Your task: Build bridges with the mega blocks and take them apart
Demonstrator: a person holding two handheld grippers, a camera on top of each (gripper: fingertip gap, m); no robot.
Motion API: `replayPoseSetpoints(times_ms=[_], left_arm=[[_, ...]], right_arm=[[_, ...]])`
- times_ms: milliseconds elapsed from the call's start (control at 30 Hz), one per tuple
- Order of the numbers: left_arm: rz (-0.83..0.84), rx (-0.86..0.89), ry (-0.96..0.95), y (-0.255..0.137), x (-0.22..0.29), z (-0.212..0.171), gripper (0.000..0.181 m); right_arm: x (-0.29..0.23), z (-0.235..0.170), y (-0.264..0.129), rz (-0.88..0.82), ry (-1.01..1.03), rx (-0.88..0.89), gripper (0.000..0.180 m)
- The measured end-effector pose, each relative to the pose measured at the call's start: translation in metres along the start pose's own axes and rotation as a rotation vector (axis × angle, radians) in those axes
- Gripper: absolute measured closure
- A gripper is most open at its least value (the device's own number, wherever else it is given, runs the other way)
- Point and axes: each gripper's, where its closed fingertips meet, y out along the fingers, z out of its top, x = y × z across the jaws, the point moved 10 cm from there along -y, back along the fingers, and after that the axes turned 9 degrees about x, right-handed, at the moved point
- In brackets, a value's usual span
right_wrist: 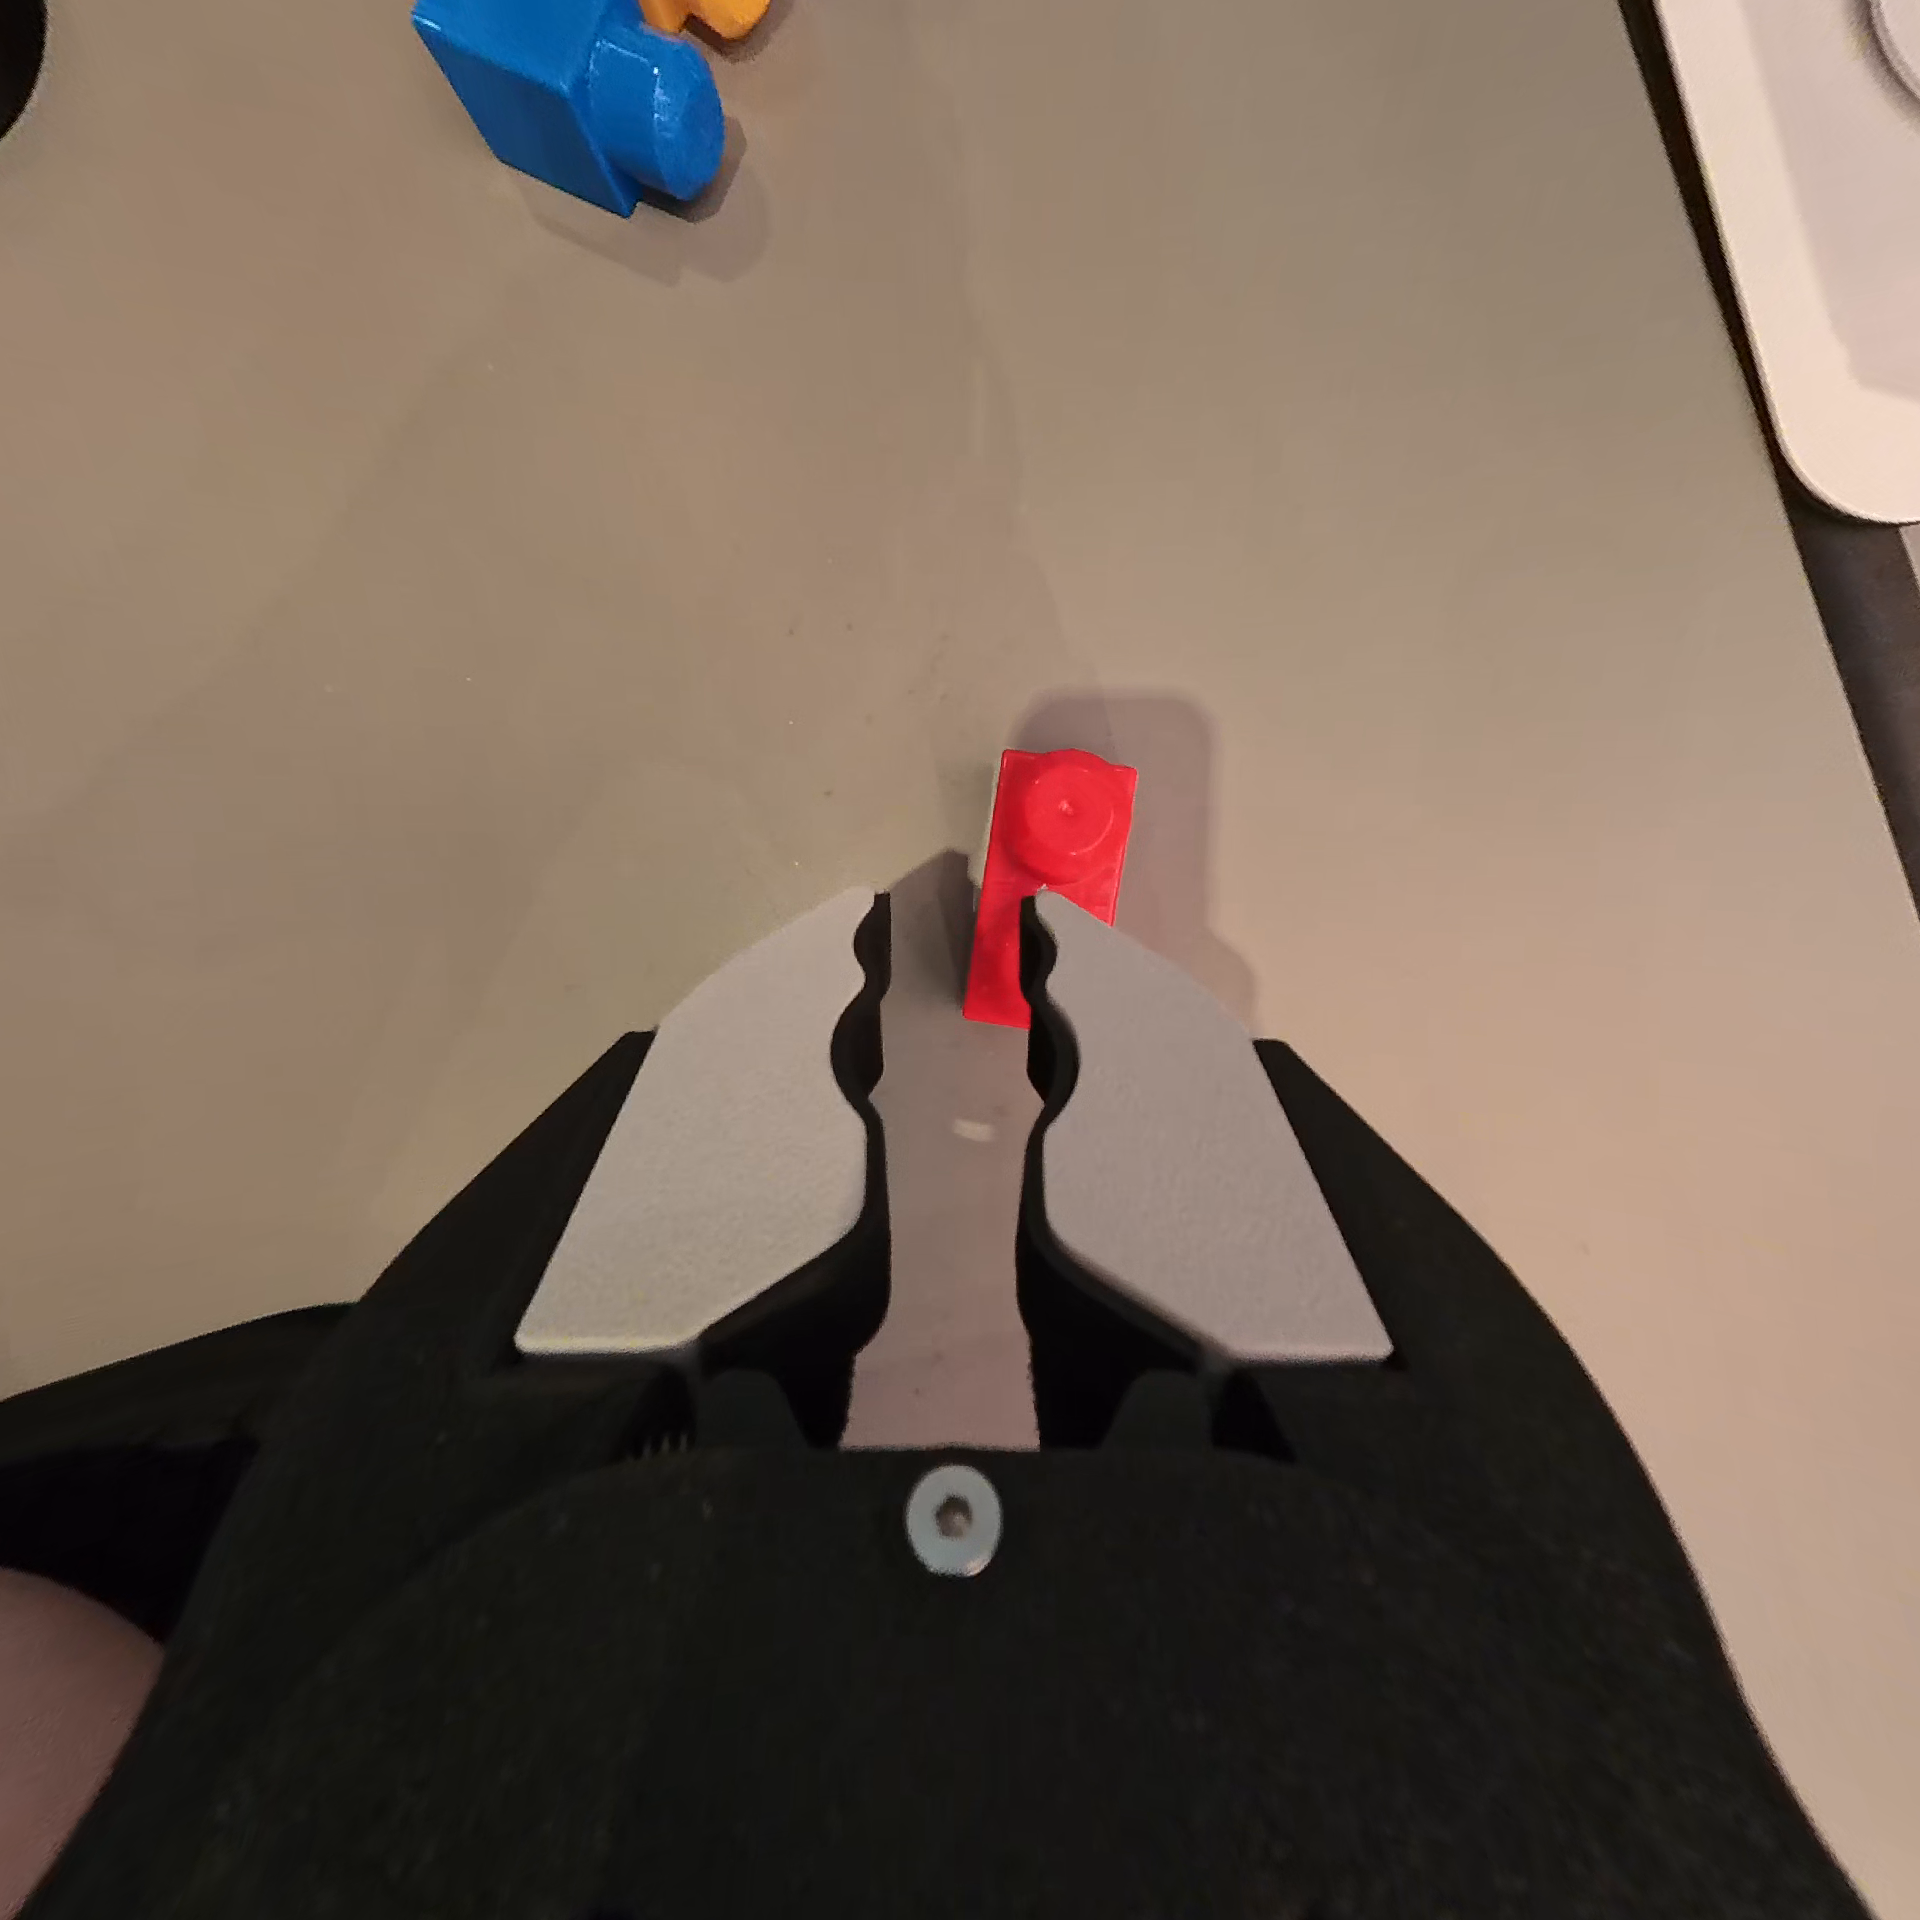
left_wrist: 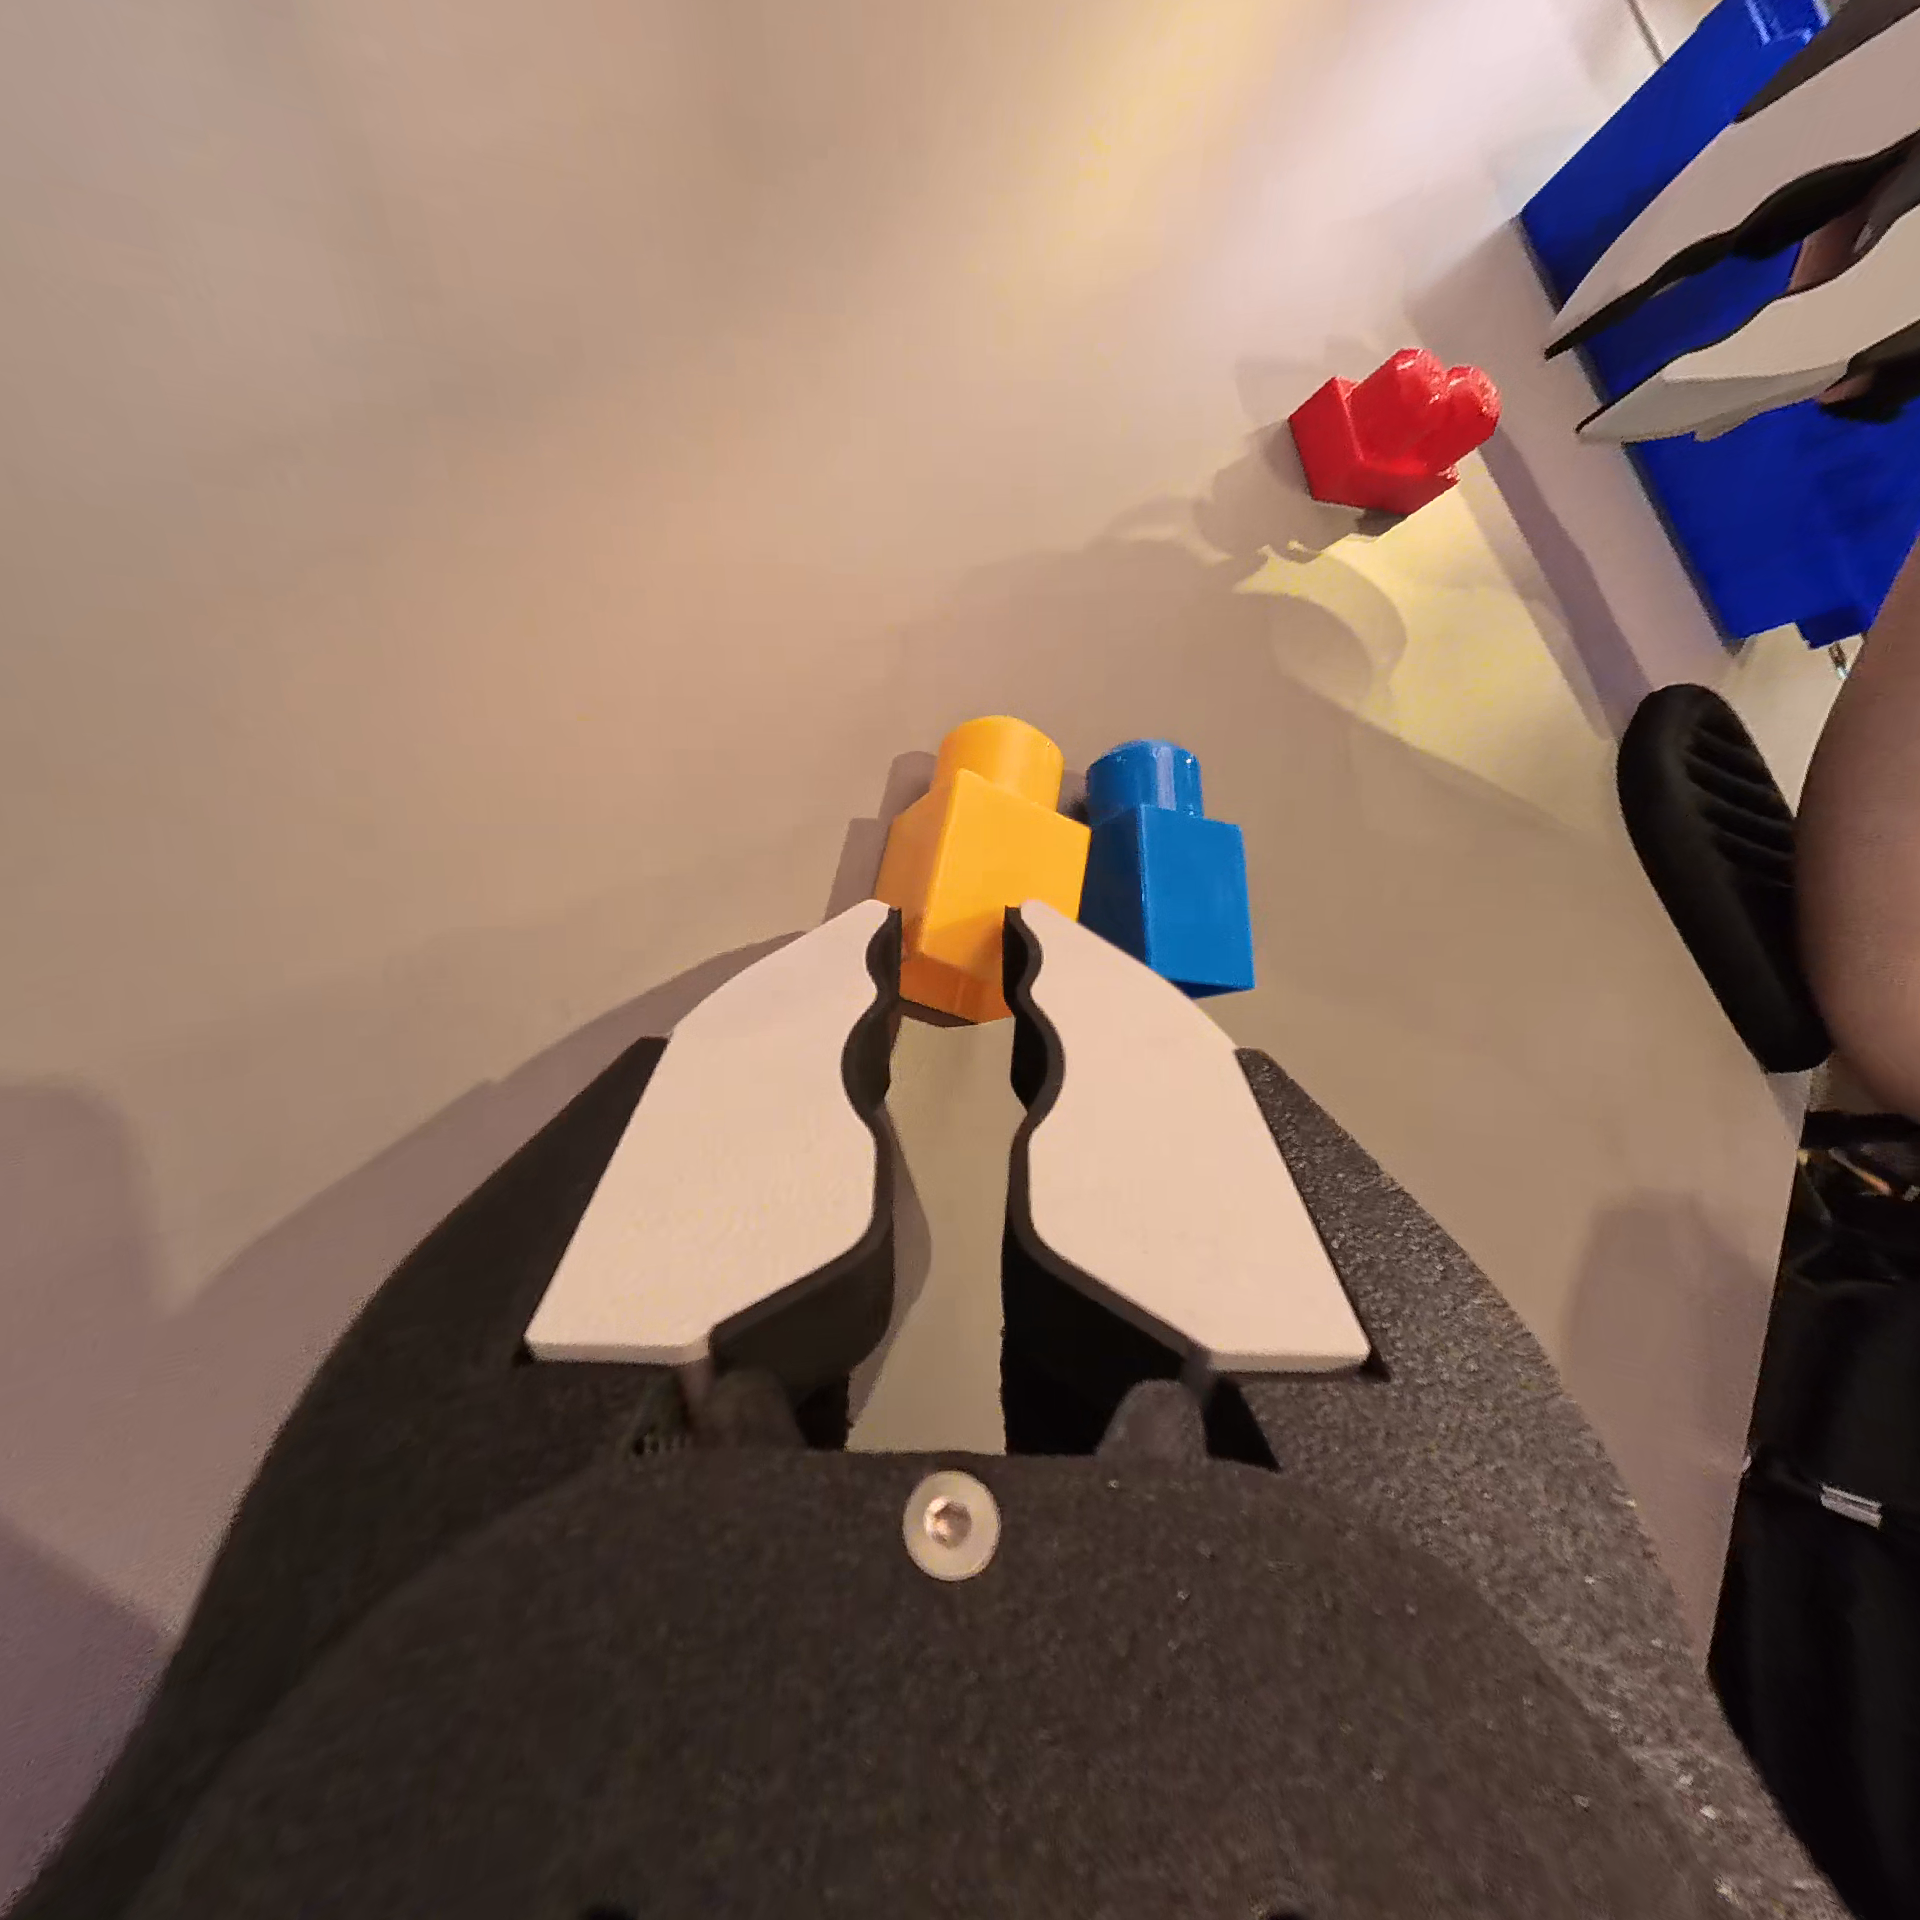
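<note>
Bare table (left_wrist: 520, 520) lies open left of the left tongs (left_wrist: 951, 914); the blue block (left_wrist: 1164, 883) touching the orange block (left_wrist: 977, 883) crowds their right.

orange block (right_wrist: 717, 12) cut off above

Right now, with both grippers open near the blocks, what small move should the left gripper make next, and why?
Probably ease the left gripper a little forward and then close. Its jaws stand open, with the orange block only partly between the tips, so closing now might catch just its near end. The blue block sits close beside it, so the approach should stay straight.
</note>
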Motion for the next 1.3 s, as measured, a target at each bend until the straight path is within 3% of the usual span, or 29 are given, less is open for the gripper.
replayPoseSetpoints(times_ms=[1300], left_arm=[[0.077, 0.163, -0.048, 0.007, 0.022, -0.018, 0.164]], right_arm=[[0.002, -0.004, -0.001, 0.005, 0.011, -0.004, 0.158]])
